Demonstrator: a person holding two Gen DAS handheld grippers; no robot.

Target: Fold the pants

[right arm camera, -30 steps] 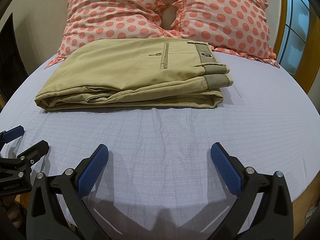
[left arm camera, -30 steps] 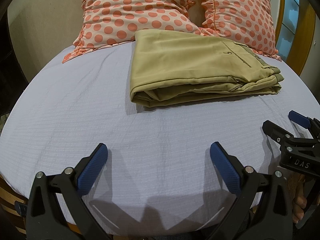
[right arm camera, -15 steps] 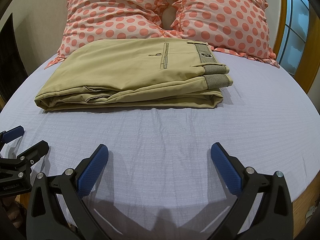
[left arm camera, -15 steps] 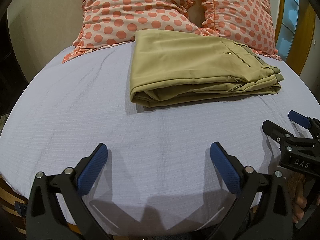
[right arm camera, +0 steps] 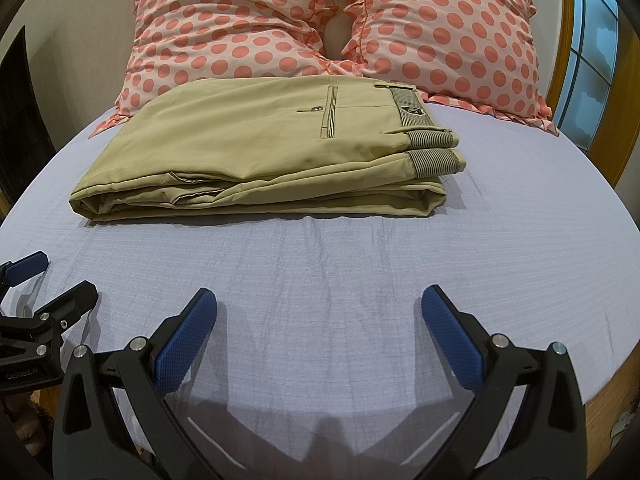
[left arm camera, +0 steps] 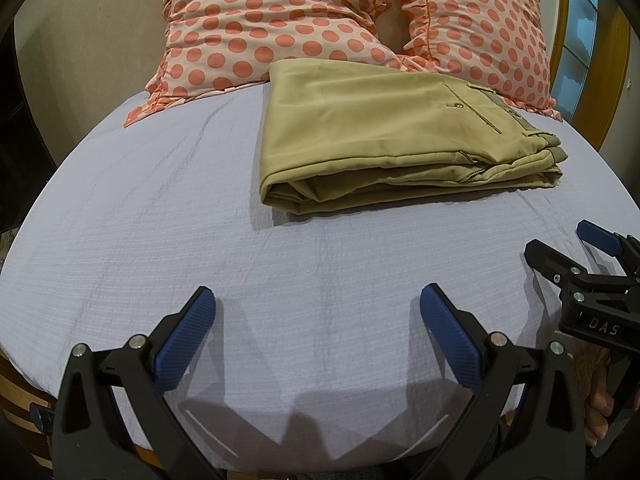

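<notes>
Left wrist view
Left gripper [left arm camera: 318,312]: I see my fingers [left arm camera: 186,332] spread wide, holding nothing, low over the pale sheet of the bed [left arm camera: 160,208].
Pants [left arm camera: 400,140]: khaki, folded into a flat stack — lying ahead and to the right, well apart from my fingers, back pocket facing up.
Pillows [left arm camera: 280,20]: two, pink with orange dots, behind the pants; the pants' far edge sits against them.
Right gripper [left arm camera: 560,248]: at the right edge, fingers apart, nothing between them, over the sheet.

Right wrist view
Right gripper [right arm camera: 320,312]: I see these fingers [right arm camera: 452,336] wide too, holding nothing, above the bed [right arm camera: 520,240].
Pants [right arm camera: 260,148]: straight ahead and a little left, waistband to the right — several layers showing along the near edge, resting on the sheet in front of the pillows [right arm camera: 440,28].
Left gripper [right arm camera: 52,280]: at the left edge, fingers apart, clear of the pants.
Window [right arm camera: 596,48]: far right, blue panes in a wooden frame.
</notes>
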